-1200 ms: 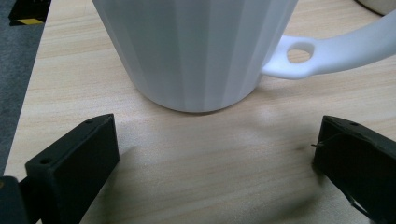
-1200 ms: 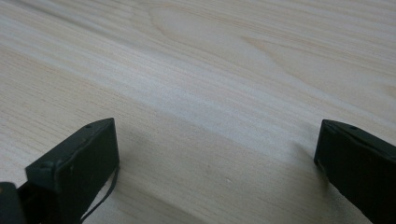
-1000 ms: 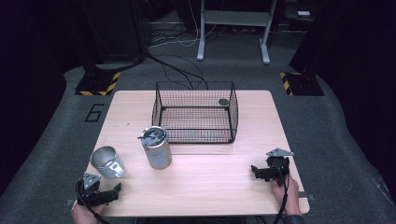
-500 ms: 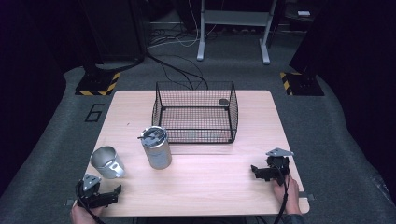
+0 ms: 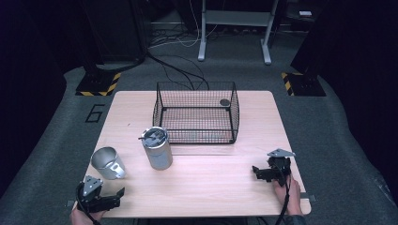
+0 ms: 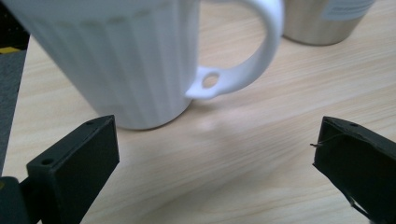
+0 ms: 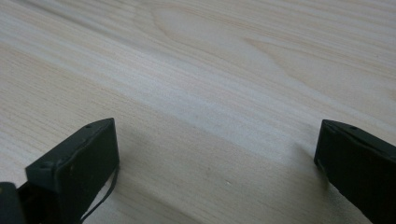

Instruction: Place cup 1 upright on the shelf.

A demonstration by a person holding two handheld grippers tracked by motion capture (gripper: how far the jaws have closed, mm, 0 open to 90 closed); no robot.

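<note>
Sitting at the near left of the table, the white mug was faced by the left claw, spread wide and empty. It could easily be tipped if its handle got clipped. The right claw was spread too.

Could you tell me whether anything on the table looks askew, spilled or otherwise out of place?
Only the white mug looks odd: it leans from upright near the left claw. The steel tumbler stands upright with its lid on, the wire basket sits square, and nothing has spilled.
</note>
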